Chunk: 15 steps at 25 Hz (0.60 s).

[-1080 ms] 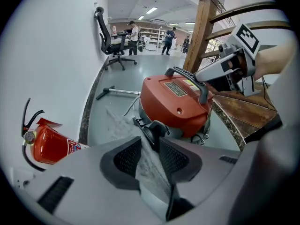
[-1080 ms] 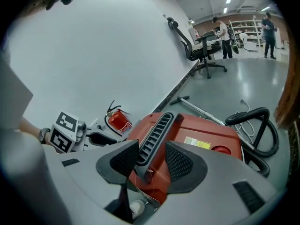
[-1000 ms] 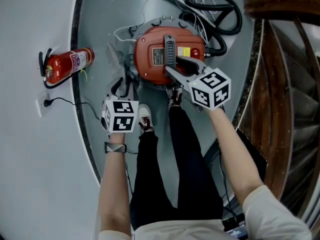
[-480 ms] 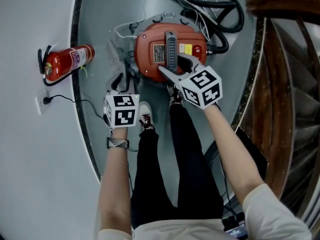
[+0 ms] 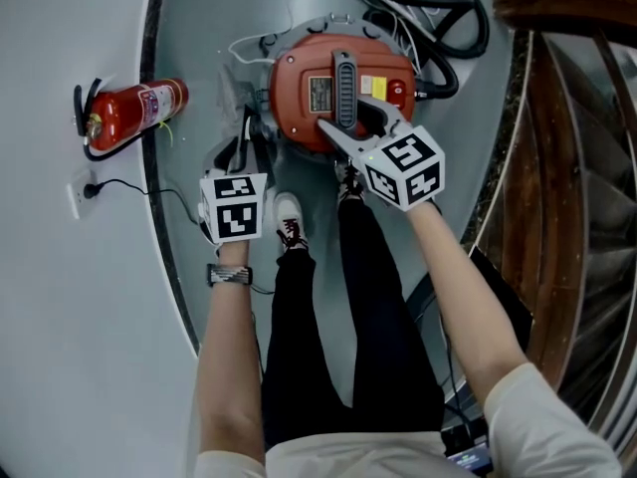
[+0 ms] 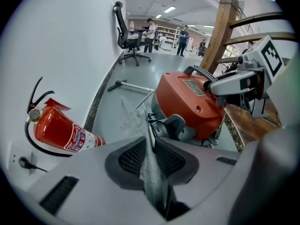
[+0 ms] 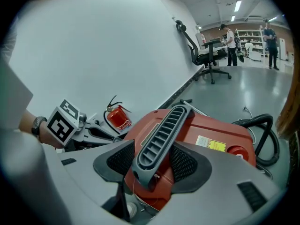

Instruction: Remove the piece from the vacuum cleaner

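Note:
The red vacuum cleaner stands on the grey floor, with a grey ribbed handle across its lid. My right gripper is open, with wide jaws straddling the near end of the handle; the pads do not clearly press on it. My left gripper is at the vacuum's left side. Its jaws are closing, and a thin grey strip is pinched between the pads. The strip leads to a dark clasp on the vacuum's side.
A red fire extinguisher lies by the white wall at the left. A black hose and cables coil behind the vacuum. A wooden stair rail runs along the right. My shoes stand just before the vacuum.
Both grippers moved forward toward the vacuum. The left one reached its left side and closed on the thin strip. The right one opened wider around the handle.

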### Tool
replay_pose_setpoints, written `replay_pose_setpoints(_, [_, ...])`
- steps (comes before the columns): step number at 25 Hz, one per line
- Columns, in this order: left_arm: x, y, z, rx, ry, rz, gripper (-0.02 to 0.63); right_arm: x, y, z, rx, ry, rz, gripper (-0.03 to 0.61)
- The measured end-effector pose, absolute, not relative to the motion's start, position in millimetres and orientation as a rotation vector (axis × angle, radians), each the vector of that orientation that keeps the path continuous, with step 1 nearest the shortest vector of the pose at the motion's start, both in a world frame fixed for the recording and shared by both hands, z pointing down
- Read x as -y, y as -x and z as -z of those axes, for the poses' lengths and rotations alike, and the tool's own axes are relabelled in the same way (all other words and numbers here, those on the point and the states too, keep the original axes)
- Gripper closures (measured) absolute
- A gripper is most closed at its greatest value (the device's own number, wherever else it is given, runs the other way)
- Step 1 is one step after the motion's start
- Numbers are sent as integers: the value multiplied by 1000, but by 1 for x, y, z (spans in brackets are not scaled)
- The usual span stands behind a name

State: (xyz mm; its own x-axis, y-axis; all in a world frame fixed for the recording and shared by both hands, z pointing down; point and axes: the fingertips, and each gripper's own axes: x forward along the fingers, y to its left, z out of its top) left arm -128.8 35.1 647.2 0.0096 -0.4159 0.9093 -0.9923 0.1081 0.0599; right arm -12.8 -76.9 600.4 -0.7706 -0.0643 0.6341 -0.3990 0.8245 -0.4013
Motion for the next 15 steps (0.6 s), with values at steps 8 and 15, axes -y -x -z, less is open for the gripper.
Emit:
replay_pose_setpoints(8, [-33,124,-648,1539,-1451,-868,526,76,12,-600,2390,-356,-691,350])
replay_pose_setpoints(15, [-32,123,-657,1598,-1445,-918,542,77,13,-600,2382,-322,-692,350])
